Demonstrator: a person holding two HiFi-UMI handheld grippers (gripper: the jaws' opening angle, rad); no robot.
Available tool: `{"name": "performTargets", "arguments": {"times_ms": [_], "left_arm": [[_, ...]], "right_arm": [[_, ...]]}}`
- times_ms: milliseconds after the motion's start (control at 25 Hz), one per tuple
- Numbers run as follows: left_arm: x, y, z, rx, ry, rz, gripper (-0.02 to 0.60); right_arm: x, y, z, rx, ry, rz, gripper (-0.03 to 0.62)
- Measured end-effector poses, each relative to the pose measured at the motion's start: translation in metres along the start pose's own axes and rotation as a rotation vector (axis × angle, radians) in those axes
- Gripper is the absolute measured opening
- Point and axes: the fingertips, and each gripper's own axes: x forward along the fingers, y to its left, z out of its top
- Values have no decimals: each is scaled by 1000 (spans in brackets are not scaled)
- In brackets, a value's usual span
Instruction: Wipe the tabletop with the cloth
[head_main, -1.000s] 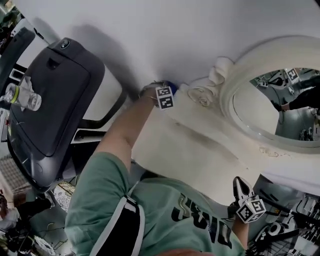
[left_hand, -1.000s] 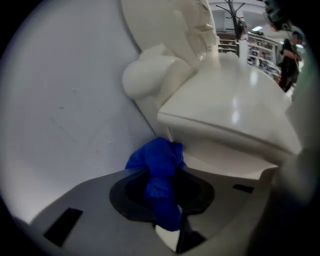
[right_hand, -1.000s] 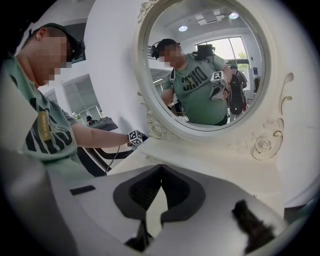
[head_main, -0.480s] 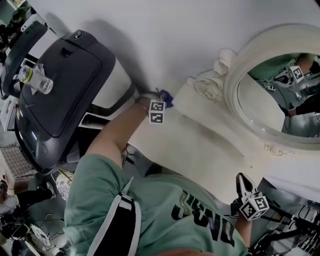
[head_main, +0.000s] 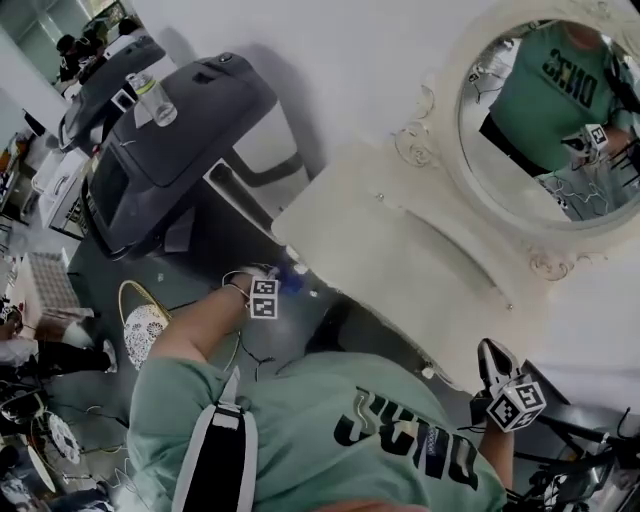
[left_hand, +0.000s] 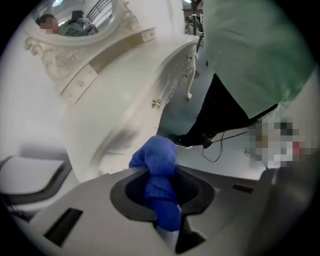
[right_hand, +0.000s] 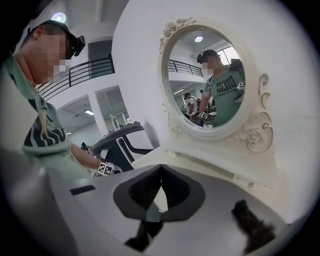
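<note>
left gripper (head_main: 283, 282): jaws were clamped on the blue cloth (left_hand: 159, 162), wad poking out past the tips, hanging just off the corner of the white tabletop (head_main: 390, 260) | right gripper (head_main: 492, 362): jaws pinched together, nothing in them, near the tabletop's other end

**Cream tabletop, grey floor**

The cream tabletop (head_main: 370, 260) of a dressing table runs slantwise across the head view. At its back edge stands 1 oval mirror (head_main: 545, 110) in a carved cream frame, with a low raised ledge (head_main: 450, 250) along its foot. Beside the table lies a dark grey floor (head_main: 200, 268). It carries a treadmill (head_main: 170, 130) and 1 pale patterned shoe (head_main: 140, 325) — and thin dark cables (left_hand: 215, 160) trail across it near the table's front.
</note>
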Motion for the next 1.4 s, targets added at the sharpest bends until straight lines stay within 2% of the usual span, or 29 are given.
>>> {"name": "performTargets", "arguments": {"times_ms": [80,160,240,360,440,560,680,760,880,960,1120,1280,1400], "left_arm": [[-8,-25,-6,-108,-7,-2,94],[-21,-10,11,-183,-63,36,94],[-34,37,41,-239,-151,93,94],[-47,135,94,-298,-278,188,95],[-42,198,125,-277,-313,236,95],[-12,267,162,-193,-300,253,95],[19,317,179,-121,-283,245,95],[34,335,185,-82,-276,225,96],[47,340,187,-56,-295,189,97],[48,340,191,-56,-320,191,97],[46,327,191,-31,-292,195,92],[33,274,168,-43,-304,157,91],[18,212,140,-80,-303,136,91]], "right_arm": [[-12,2,-10,20,-8,10,12],[-18,6,-11,22,-10,14,12],[-19,7,-8,20,-16,3,12],[-5,6,5,26,-26,-22,12],[10,7,12,35,-23,-42,12],[29,5,19,59,1,-98,12],[54,6,31,65,33,-142,12],[65,7,36,68,51,-168,12],[72,1,39,91,66,-203,12],[76,-3,40,98,76,-214,12],[92,7,42,83,99,-178,12],[87,19,45,55,71,-134,12],[67,32,35,28,59,-102,12]]}}
